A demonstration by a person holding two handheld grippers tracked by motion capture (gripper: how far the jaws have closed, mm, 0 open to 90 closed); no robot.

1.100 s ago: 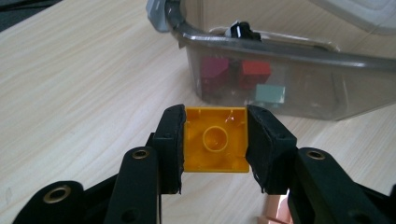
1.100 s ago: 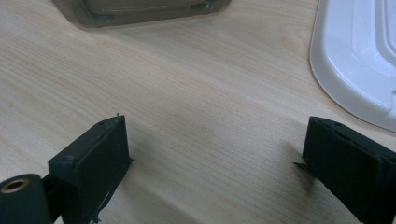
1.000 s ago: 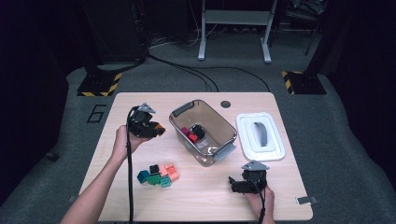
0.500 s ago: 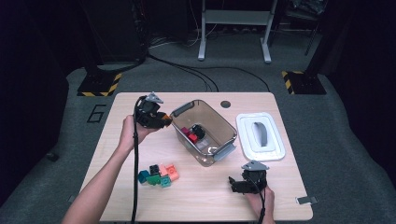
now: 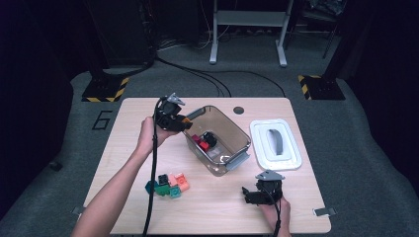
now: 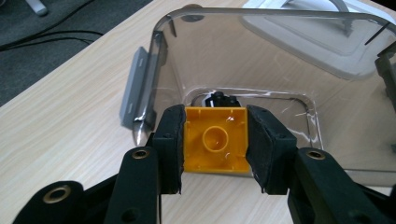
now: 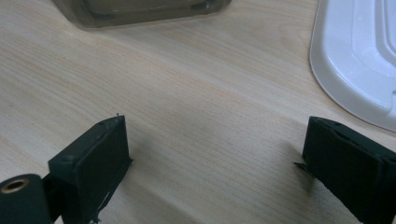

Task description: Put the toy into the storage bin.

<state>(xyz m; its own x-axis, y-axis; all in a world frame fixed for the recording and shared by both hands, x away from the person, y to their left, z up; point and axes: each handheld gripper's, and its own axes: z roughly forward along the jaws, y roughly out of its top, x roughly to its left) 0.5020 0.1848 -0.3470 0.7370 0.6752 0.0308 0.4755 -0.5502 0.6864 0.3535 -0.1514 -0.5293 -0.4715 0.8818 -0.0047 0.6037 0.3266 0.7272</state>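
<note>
Plastic like this yellow brick [image 6: 215, 145] is light, stiff and a bit slick, so pinching its two flat side walls (as now) is the sound hold. The left gripper [image 6: 215, 147] is closed on it, hollow underside facing the camera, at the near rim of the clear bin [image 5: 236, 134]. Since half a second ago, that gripper has moved right, toward the bin. The right gripper [image 7: 212, 154] rests wide open and empty on the desk [image 5: 217, 207], unmoved.
</note>
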